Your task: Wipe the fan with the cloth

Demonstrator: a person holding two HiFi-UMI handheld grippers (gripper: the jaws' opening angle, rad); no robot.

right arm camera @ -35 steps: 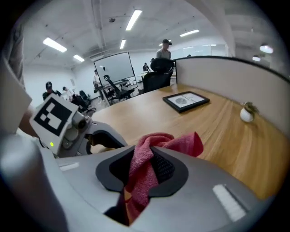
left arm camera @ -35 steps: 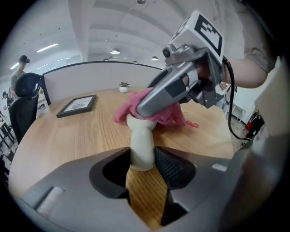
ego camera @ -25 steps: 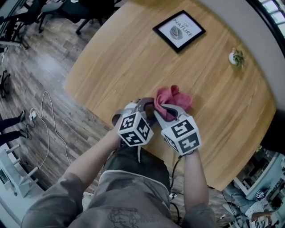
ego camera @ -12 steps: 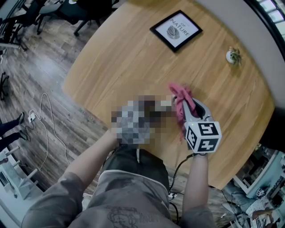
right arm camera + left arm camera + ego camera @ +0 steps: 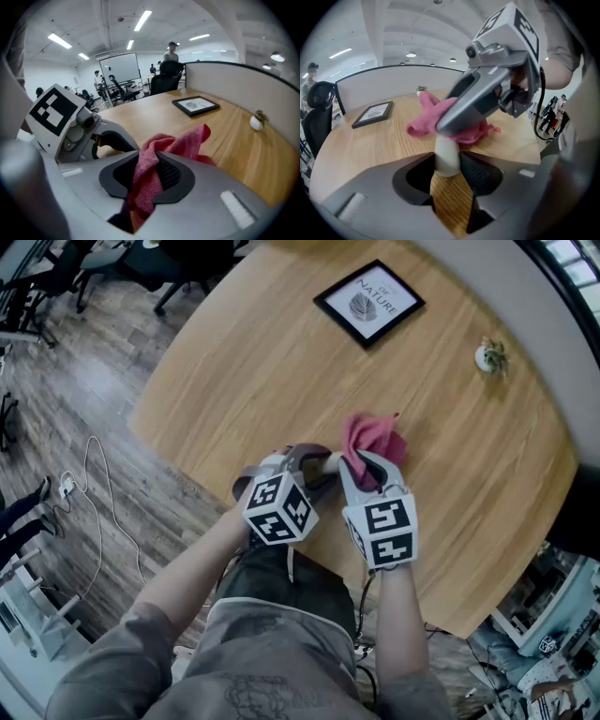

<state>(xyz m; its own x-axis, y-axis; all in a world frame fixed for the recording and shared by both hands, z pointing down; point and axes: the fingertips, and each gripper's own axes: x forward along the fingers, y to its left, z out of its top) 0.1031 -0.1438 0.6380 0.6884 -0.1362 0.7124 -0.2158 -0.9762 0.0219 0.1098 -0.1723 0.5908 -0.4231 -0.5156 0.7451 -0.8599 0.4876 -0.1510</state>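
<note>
The fan [image 5: 446, 157] lies at the near edge of the table [image 5: 234, 362], close to the person. Only its white handle shows, clamped between the pads of the left gripper [image 5: 447, 164]. From there the handle's long axis runs straight ahead along the jaws. In the head view that puts the fan [image 5: 333, 463] pointing from the left gripper [image 5: 314, 465] across to the right gripper [image 5: 366, 470], roughly along the near edge. The right gripper [image 5: 150, 171] is clenched on the red cloth [image 5: 187, 140], a fold pinched between its pads and the rest bunched beyond the tips. The cloth [image 5: 373, 435] sits at the far end of the handle, so the right hand is the one placed to wipe, and the stroke would probably follow that axis. The fan's head is hidden under the cloth [image 5: 426, 119] and the right gripper's body. Whether cloth and fan head actually touch, or whether the head rests on the table, cannot be told.
</note>
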